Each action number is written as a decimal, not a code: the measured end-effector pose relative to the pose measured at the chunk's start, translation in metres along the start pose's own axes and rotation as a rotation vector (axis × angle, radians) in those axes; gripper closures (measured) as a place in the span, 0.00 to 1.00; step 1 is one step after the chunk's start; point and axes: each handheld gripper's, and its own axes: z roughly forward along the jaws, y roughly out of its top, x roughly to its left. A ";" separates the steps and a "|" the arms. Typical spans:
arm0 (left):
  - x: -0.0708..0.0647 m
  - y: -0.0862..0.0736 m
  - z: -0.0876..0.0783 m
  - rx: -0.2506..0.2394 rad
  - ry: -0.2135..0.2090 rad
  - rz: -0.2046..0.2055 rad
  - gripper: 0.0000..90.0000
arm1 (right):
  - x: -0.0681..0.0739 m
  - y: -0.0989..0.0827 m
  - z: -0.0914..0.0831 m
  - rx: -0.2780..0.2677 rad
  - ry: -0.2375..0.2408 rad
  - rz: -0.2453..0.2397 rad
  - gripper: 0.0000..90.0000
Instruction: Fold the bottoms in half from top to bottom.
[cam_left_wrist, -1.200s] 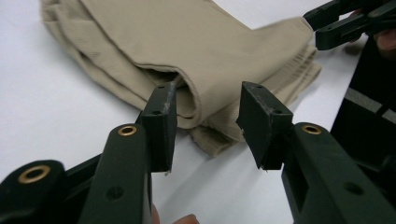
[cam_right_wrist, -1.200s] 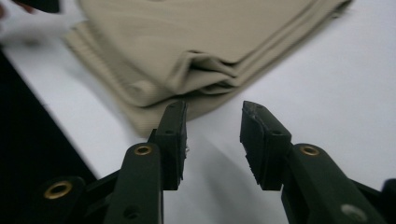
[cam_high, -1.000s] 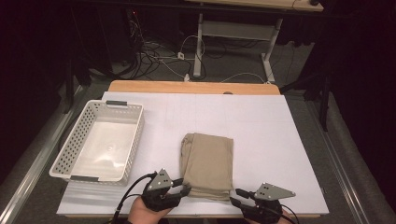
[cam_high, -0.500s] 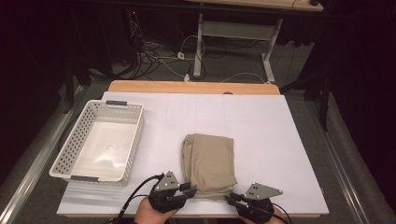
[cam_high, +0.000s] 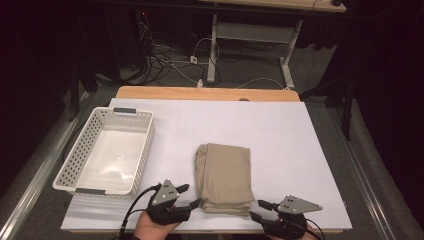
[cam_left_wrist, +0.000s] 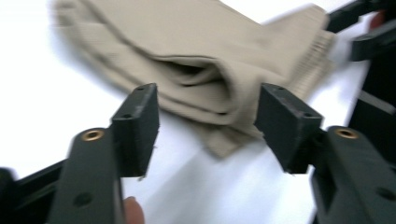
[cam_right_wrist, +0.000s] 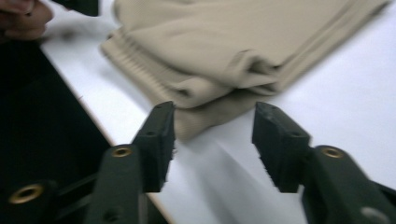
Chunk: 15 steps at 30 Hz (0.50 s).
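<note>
White paper covered the table (cam_high: 300, 150), and on it lay a folded tan cloth (cam_high: 224, 177), soft, layered, ribbed along one hem. The left gripper (cam_high: 192, 196) had just been opening; its jaws stood apart and held nothing, the cloth's corner just ahead of them. The right gripper (cam_high: 257, 210) had likewise just spread, empty, the folded edge just beyond its tips.
</note>
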 end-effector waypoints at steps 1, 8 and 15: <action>0.003 -0.002 -0.002 -0.001 0.020 -0.011 0.34 | -0.003 0.000 -0.002 -0.010 -0.015 0.009 0.49; 0.016 -0.008 -0.002 0.072 0.139 -0.071 0.14 | -0.028 0.002 -0.009 -0.069 -0.110 0.040 0.22; 0.017 -0.006 0.004 0.132 0.171 -0.073 0.01 | -0.036 0.006 -0.006 -0.109 -0.146 0.046 0.07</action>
